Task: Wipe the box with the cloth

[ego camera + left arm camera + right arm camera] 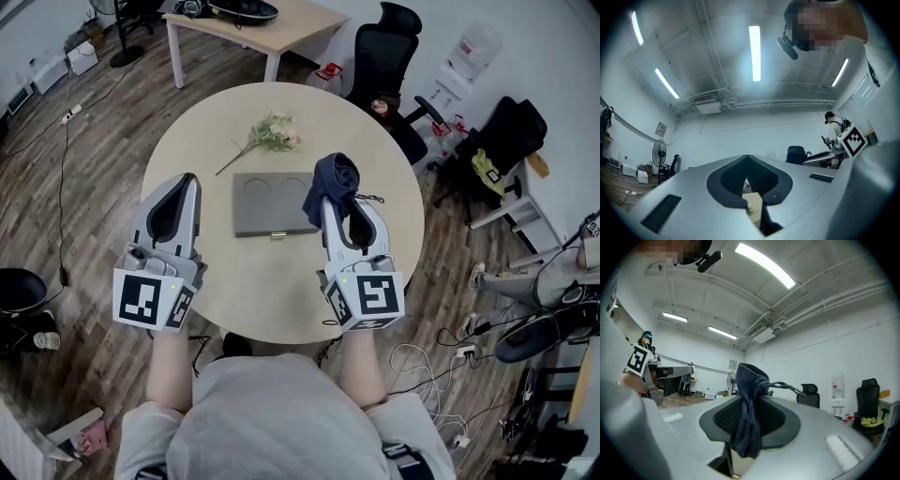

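We see a round pale table (pixel 262 281) with a flat grey box (pixel 272 202) lying shut near its middle. Our left gripper (pixel 189 178) hovers left of the box, its jaws seemingly pressed together with nothing between them. Our right gripper (pixel 332 199) clamps a bunched dark blue cloth (pixel 336 176) at the box's right edge; whether cloth and box touch is unclear. A flower sprig (pixel 273 133) lies beyond the box.

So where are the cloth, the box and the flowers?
cloth (pixel 336 178), head view, its bunched top.
box (pixel 267 214), head view, flat lid below the circles.
flowers (pixel 275 131), head view, the blossoms.
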### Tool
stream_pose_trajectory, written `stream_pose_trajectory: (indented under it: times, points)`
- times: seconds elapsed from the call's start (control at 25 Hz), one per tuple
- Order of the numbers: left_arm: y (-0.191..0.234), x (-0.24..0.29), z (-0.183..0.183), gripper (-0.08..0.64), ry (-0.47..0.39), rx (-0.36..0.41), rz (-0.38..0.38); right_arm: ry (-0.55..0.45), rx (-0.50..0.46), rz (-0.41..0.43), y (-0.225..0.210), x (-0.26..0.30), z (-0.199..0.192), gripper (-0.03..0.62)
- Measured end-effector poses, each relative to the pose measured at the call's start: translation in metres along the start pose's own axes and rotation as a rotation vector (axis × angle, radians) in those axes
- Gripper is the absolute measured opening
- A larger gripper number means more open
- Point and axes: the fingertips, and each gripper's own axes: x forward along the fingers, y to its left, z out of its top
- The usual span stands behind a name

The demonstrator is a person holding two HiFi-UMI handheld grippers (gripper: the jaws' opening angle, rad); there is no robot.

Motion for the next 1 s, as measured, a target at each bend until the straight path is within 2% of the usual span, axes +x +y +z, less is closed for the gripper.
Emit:
stream_pose_trajectory:
  times: [0.52, 1.0]
  points:
    - [0.060, 0.033, -0.044, 0.008, 0.052, -0.047, -0.064, 0.126, 0.044, -0.057, 0.018, 0.066, -0.048, 0.117]
    - [0.103, 0.040, -0.090, 0.008, 0.108, -0.105, -0.068, 0.407, 0.117, -0.032, 0.048, 0.119, -0.144, 0.117]
